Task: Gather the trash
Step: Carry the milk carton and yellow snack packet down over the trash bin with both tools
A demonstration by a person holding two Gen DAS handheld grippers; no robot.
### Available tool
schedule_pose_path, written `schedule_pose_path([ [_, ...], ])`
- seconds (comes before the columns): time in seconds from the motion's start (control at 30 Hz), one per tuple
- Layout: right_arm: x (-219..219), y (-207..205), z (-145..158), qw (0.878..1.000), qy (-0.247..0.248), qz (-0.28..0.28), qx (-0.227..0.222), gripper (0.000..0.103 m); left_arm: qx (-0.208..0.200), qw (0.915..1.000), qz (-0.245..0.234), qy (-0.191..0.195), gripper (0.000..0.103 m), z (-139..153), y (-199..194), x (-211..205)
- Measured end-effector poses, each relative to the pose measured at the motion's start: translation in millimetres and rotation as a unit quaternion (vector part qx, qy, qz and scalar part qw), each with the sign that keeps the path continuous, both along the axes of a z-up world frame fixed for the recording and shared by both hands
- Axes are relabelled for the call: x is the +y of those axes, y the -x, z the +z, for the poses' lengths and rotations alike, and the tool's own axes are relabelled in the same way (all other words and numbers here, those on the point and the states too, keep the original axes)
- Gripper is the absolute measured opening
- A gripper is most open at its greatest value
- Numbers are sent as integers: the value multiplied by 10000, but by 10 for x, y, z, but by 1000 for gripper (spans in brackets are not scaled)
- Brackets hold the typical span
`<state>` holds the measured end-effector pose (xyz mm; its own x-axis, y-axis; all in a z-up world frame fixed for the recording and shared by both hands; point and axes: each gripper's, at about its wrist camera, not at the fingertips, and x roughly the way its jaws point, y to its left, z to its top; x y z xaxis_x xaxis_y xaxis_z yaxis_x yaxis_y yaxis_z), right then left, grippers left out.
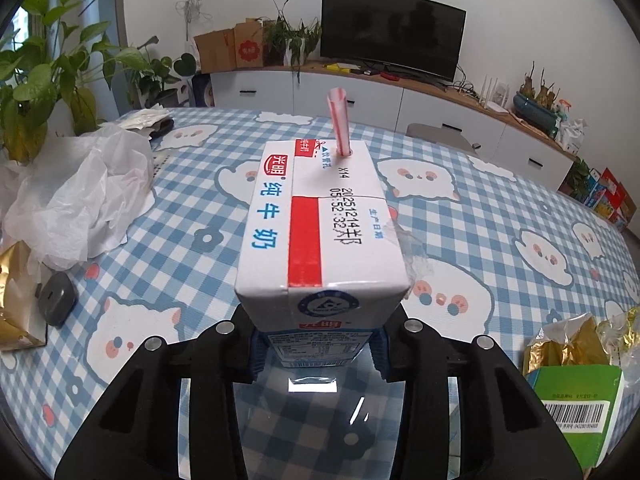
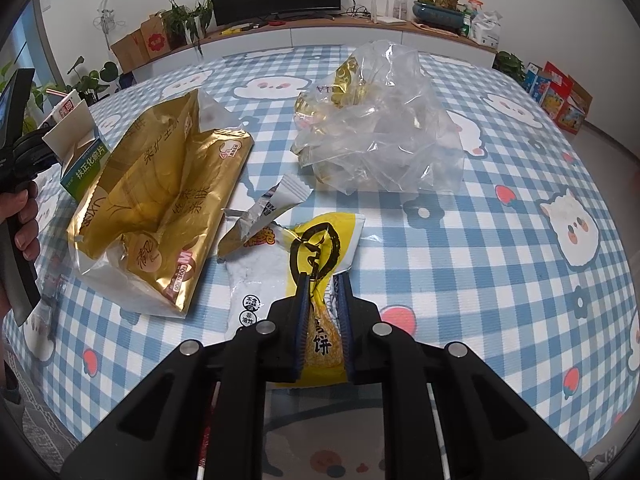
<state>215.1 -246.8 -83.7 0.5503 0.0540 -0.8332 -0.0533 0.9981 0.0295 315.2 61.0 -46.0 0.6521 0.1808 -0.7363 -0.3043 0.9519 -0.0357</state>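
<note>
My left gripper is shut on a white milk carton with a red-striped straw, held above the checked tablecloth. The carton also shows at the far left of the right wrist view. My right gripper is nearly shut over a yellow-and-white snack wrapper lying on the table; its fingers straddle the wrapper's middle, and whether they pinch it is unclear.
A gold foil bag, a small torn sachet and a crumpled clear plastic bag lie ahead of the right gripper. A white plastic bag, a green box and a dark block lie around the left gripper.
</note>
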Motion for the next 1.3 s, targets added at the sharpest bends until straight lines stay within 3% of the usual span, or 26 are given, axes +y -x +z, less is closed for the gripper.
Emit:
schedule_pose_path([
  [0.4, -63, 101, 160, 9999, -16, -65, -152, 11, -102, 9995, -206, -201, 40, 271, 525, -96],
  [1.3, -142, 550, 993, 9972, -121, -229, -698, 11, 179, 9942, -1052, 108, 40, 469, 1663, -569],
])
